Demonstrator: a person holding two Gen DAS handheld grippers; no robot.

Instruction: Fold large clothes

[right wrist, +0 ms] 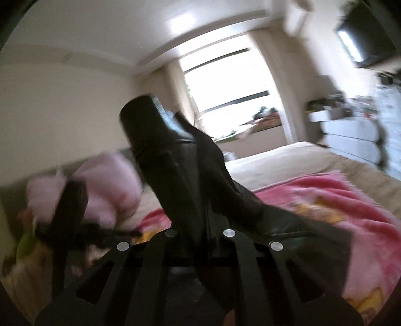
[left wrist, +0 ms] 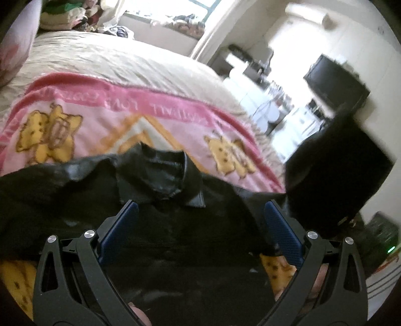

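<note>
A black leather jacket (left wrist: 160, 175) lies on a pink cartoon-print blanket (left wrist: 105, 117) on the bed, collar towards the far side. My left gripper (left wrist: 200, 213) is open above the jacket's body, blue pads wide apart, holding nothing. At the right of the left wrist view a black sleeve (left wrist: 338, 175) is lifted off the bed. In the right wrist view my right gripper (right wrist: 200, 190) is shut on that black leather sleeve (right wrist: 160, 140), which stands up from the jaws and hides the fingertips. The rest of the jacket (right wrist: 300, 233) trails down to the right.
A beige bedspread (left wrist: 112, 57) covers the far bed. Pink pillows (right wrist: 100, 180) sit at the head, piled clothes (left wrist: 70, 15) at the far corner. A window (right wrist: 225, 82), white drawers (right wrist: 351, 140) and a dark screen (left wrist: 335, 82) stand beyond the bed.
</note>
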